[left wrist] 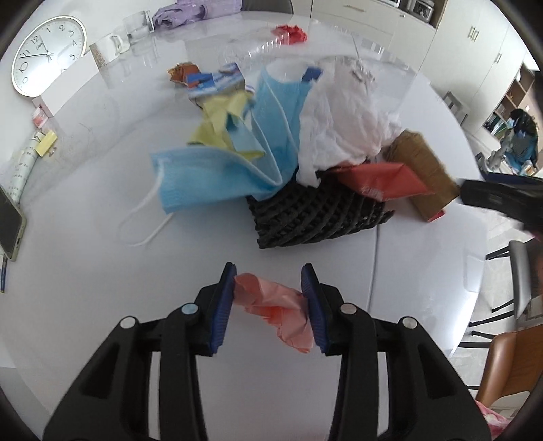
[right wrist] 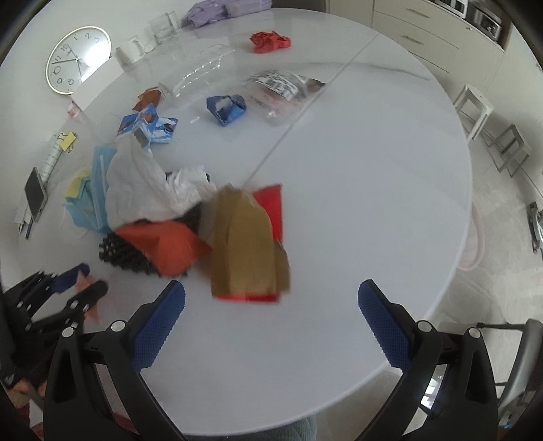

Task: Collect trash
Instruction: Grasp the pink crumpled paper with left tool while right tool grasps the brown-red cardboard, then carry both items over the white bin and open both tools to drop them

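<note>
My left gripper (left wrist: 268,271) is shut on a crumpled pink paper (left wrist: 275,305), with both blue pads pressing its sides just above the white table (left wrist: 101,288). Beyond it lies a heap of trash: a black lattice piece (left wrist: 315,217), blue face masks (left wrist: 210,176), white crumpled paper (left wrist: 342,122), a red sheet (left wrist: 383,179) and a brown paper bag (right wrist: 244,247). My right gripper (right wrist: 271,286) hangs open over the table with nothing between its fingers, and the brown bag sits just ahead of it. The left gripper (right wrist: 85,281) shows at that view's lower left.
Farther back lie a red crumpled wad (right wrist: 269,40), a blue wrapper (right wrist: 225,108), a clear plastic bag (right wrist: 281,91) and a blue printed carton (right wrist: 146,127). A wall clock (right wrist: 78,57), a phone (right wrist: 35,193), glass cups (right wrist: 164,25) and a mug (right wrist: 130,51) line the left side. Chairs (left wrist: 509,366) stand past the table's right edge.
</note>
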A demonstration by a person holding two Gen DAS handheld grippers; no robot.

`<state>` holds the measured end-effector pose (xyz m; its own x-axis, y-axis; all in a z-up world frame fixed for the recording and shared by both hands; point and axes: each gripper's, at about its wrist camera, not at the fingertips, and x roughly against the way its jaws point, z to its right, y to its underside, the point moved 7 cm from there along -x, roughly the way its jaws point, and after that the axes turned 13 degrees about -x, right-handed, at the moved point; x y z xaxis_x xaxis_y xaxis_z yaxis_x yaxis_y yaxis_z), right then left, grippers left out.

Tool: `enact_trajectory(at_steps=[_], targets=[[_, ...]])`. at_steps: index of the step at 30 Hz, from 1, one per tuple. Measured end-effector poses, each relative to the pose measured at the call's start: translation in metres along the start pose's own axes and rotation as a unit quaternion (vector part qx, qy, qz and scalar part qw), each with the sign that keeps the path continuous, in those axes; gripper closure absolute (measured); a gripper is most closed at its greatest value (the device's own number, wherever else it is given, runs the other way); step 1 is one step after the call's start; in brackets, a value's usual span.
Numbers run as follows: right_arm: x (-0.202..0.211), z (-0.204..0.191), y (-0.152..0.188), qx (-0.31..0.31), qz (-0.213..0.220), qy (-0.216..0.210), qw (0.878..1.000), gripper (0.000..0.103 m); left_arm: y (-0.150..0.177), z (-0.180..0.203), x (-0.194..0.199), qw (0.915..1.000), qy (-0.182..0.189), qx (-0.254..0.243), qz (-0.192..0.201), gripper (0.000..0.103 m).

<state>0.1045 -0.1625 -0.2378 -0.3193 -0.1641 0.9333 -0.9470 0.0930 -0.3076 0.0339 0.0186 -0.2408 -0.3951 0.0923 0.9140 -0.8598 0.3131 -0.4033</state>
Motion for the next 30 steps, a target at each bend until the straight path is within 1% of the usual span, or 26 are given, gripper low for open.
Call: enact_trajectory(at_steps=[3,5,6,7,8,9,12,14,15,17,19,21,22,23,26,28,30], targets=[[-0.021,-0.005,-0.014,0.001,-0.011,0.009,1.0,0.002,-0.002,-0.002,0.022,0.9999,-0.004,-0.003,0.015,0.064],[-0.032,-0.003,-0.017,-0.004,-0.027,0.011,1.0,0.01,-0.004,-0.002,0.038,0.9997,-0.007,-0.001,0.024,0.064],[-0.037,0.0,-0.018,-0.008,-0.04,0.009,0.999,0.023,-0.007,-0.004,0.042,0.9996,-0.01,0.0,0.028,0.064],[-0.041,0.001,-0.018,-0.016,-0.054,-0.007,0.998,0.038,-0.01,-0.006,0.047,0.9994,-0.014,0.004,0.033,0.064],[-0.042,0.003,-0.017,-0.024,-0.062,-0.023,0.998,0.045,-0.012,-0.005,0.056,0.999,-0.017,0.009,0.04,0.064],[-0.042,0.005,-0.017,-0.032,-0.068,-0.039,0.996,0.055,-0.017,-0.005,0.059,0.9988,-0.017,0.011,0.044,0.064],[-0.038,0.013,-0.018,-0.045,-0.076,-0.08,0.993,0.064,-0.029,0.005,0.072,0.9982,-0.024,0.008,0.054,0.064],[-0.03,0.023,-0.021,-0.067,-0.083,-0.128,0.986,0.065,-0.044,0.022,0.077,0.9977,-0.029,-0.005,0.06,0.064],[-0.024,0.031,-0.023,-0.08,-0.084,-0.151,0.982,0.065,-0.052,0.028,0.077,0.9977,-0.025,-0.009,0.062,0.064],[-0.01,0.05,-0.03,-0.095,-0.078,-0.172,0.977,0.065,-0.079,0.055,0.075,0.9971,-0.013,-0.027,0.07,0.064],[0.009,0.083,-0.042,-0.105,-0.064,-0.183,0.975,0.065,-0.101,0.082,0.074,0.9962,0.0,-0.041,0.077,0.064],[0.03,0.13,-0.059,-0.114,-0.041,-0.179,0.976,0.065,-0.134,0.119,0.067,0.9945,0.026,-0.055,0.085,0.064],[0.039,0.158,-0.069,-0.118,-0.03,-0.168,0.978,0.065,-0.148,0.134,0.064,0.9938,0.035,-0.06,0.088,0.064],[0.042,0.178,-0.075,-0.12,-0.022,-0.156,0.98,0.065,-0.171,0.158,0.058,0.9926,0.046,-0.066,0.091,0.064],[0.047,0.257,-0.102,-0.125,0.002,-0.103,0.987,0.065,-0.222,0.21,0.043,0.9892,0.075,-0.078,0.099,0.064],[0.036,0.311,-0.119,-0.127,0.004,-0.063,0.99,0.065,-0.248,0.239,0.031,0.9878,0.091,-0.082,0.096,0.064],[0.021,0.347,-0.13,-0.129,-0.005,-0.049,0.99,0.065,-0.276,0.271,0.016,0.9871,0.099,-0.089,0.088,0.064]])
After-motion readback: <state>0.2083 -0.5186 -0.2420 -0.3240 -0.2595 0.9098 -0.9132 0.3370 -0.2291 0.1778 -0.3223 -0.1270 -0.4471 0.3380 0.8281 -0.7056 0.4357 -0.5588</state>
